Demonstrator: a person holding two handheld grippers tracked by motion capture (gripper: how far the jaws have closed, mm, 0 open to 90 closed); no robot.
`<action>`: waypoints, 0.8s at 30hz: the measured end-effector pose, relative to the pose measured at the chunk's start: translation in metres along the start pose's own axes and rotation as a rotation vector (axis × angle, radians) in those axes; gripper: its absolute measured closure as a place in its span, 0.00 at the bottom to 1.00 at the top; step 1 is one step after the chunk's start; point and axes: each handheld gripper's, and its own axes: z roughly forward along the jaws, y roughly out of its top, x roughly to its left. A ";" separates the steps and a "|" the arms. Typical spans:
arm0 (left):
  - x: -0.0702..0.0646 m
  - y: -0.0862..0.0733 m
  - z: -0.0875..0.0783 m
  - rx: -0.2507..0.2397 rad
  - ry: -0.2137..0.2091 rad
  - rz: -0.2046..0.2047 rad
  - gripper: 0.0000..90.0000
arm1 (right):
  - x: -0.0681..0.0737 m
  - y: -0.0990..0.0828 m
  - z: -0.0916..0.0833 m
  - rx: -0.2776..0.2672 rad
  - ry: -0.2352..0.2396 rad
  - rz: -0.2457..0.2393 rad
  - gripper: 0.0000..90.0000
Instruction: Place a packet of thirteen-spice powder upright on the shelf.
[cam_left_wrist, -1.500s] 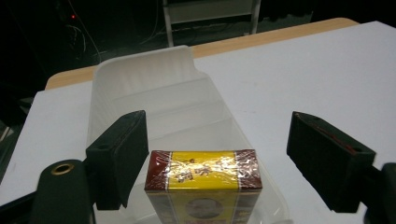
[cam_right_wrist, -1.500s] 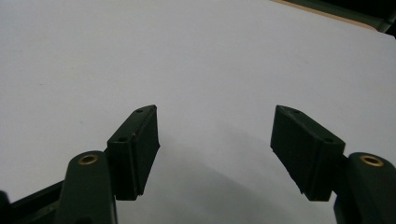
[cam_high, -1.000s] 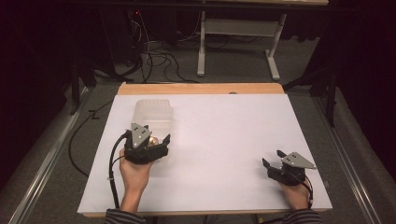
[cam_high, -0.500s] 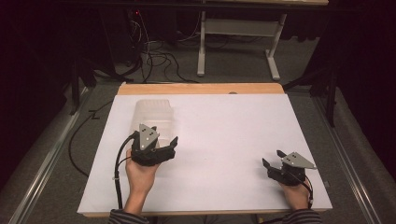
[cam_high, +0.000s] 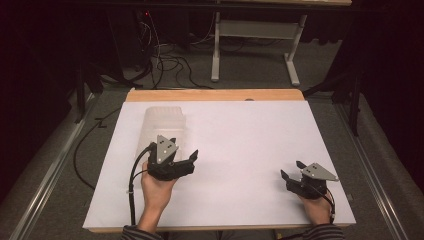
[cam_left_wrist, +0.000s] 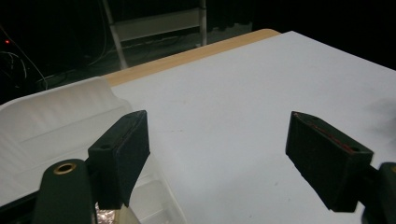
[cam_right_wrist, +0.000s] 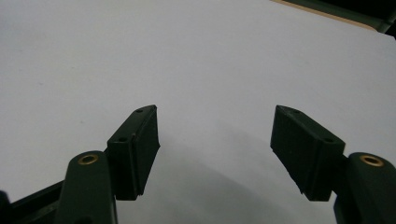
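A clear plastic container (cam_high: 162, 124) stands on the white table top (cam_high: 250, 135) at the far left. My left gripper (cam_high: 184, 148) is open just in front of and to the right of it, with nothing between the jaws. In the left gripper view the container (cam_left_wrist: 51, 121) sits at the left, close by the left jaw, and the left gripper (cam_left_wrist: 219, 149) is wide open over bare table; something shiny (cam_left_wrist: 105, 215) glints low inside the box. My right gripper (cam_high: 291, 169) rests near the front right corner, open and holding nothing, as the right gripper view confirms (cam_right_wrist: 215, 144).
A wooden strip (cam_high: 215, 95) borders the table's far edge. Beyond it on the floor are a white metal stand (cam_high: 255, 30) and loose cables (cam_high: 165, 60). Metal rails (cam_high: 45, 180) run along both sides of the table.
My left gripper has shifted a little to the right beside the container, its jaws turned toward the table's middle. The right gripper has stayed still.
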 end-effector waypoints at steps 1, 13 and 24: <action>-0.001 0.000 0.000 0.000 -0.004 0.000 0.25 | 0.000 0.000 0.000 0.002 0.000 0.000 0.37; -0.011 -0.001 0.003 -0.001 -0.036 0.009 0.25 | 0.000 0.000 0.000 0.002 0.000 -0.001 0.37; -0.021 -0.003 0.008 0.007 -0.069 0.015 0.25 | 0.000 0.000 0.000 0.003 0.001 -0.003 0.37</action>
